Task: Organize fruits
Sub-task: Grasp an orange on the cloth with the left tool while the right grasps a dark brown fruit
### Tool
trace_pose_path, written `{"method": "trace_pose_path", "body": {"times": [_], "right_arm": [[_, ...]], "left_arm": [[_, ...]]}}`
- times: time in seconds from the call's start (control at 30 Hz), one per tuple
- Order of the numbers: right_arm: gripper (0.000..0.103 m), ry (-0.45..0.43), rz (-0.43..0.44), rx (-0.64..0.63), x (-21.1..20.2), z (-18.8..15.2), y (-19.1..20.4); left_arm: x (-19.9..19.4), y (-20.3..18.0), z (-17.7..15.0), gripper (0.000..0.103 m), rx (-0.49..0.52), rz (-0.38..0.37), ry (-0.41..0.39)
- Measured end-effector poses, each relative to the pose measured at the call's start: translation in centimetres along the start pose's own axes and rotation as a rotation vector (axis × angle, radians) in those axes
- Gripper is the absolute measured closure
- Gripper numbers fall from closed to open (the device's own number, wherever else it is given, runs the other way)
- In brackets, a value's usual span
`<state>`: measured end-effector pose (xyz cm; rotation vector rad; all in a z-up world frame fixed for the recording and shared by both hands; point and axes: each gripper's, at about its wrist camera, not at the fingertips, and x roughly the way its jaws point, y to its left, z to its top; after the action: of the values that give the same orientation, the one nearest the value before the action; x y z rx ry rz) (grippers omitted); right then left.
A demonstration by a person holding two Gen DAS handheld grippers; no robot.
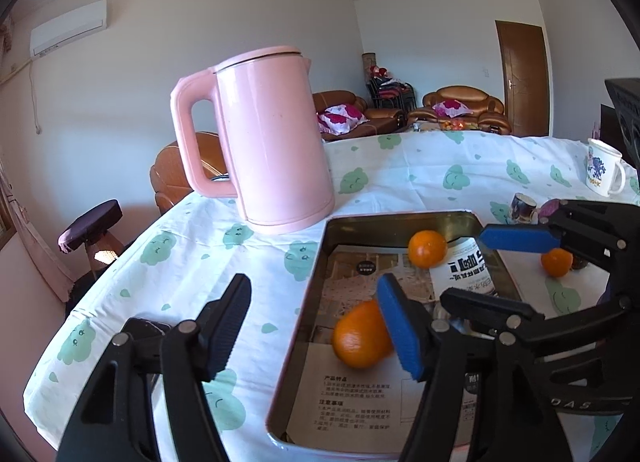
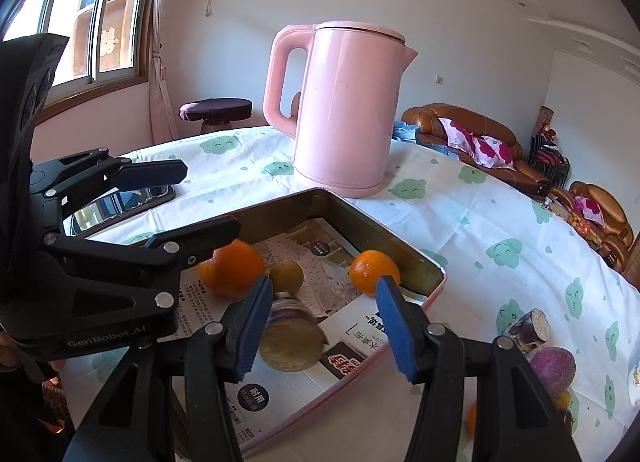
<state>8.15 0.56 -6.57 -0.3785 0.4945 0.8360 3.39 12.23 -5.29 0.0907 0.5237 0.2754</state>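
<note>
while blurred, 2 oranges (image 2: 232, 268) glossy.

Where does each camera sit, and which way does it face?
Left wrist: rides the left tongs, open, looking across the metal tray toward the sofas; the right tongs show.
Right wrist: rides the right tongs, open over the tray, facing the window; left tongs show.
Shared: pink kettle, tray.

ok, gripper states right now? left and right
Left gripper: open, holding nothing, over the tray's left wall.
Right gripper: open, nothing gripped; a blurred piece lies in the tray between its fingers.
</note>
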Motion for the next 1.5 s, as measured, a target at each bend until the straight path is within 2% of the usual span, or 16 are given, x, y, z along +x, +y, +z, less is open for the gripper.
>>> {"method": "trace_pose_path", "body": {"times": [0.07,0.27,0.33,0.53,0.73,0.9,1.0,1.33,1.43,1.5], "right_arm": [[0.047,-0.011,-0.020,0.004,-0.6,0.0,-0.3],[0.046,-0.069,-0.090,0.027,-4.6,-0.7,-3.0],[0.040,-0.083,-0.126,0.047,-6.2,-1.3,-4.6],[0.037,-0.095,-0.276,0.131,-10.2,-3.9,-9.6],[0.037,-0.058,-0.366,0.298,-11.5,-6.6,-14.4],[0.037,-0.006,-0.371,0.356,-10.8,-8.0,-15.9],[0.037,0.025,-0.353,0.376,-10.1,-8.4,-16.3],[0.038,0.154,-0.250,0.440,-7.1,-9.2,-17.6],[0.043,0.203,-0.231,0.457,-6.3,-9.5,-17.9],[0.043,0.205,-0.214,0.476,-6.2,-9.7,-18.1]], "left_arm": [[-0.6,0.2,0.3,0.027,-0.015,-0.007,-0.019],[-2.1,-0.6,1.2,0.027,-0.045,-0.067,-0.059],[-2.4,-1.5,1.5,0.027,-0.042,-0.094,-0.067],[-2.8,-5.9,1.9,0.027,0.016,-0.172,-0.073],[-2.5,-11.7,2.0,0.027,0.111,-0.261,-0.047],[-1.0,-15.4,2.4,0.027,0.154,-0.329,0.021],[0.5,-17.1,2.7,0.027,0.173,-0.321,0.051],[4.1,-18.8,2.8,0.027,0.160,-0.397,0.193],[4.5,-19.4,2.7,0.030,0.175,-0.390,0.205],[4.6,-19.8,2.6,0.030,0.192,-0.383,0.217]]}}
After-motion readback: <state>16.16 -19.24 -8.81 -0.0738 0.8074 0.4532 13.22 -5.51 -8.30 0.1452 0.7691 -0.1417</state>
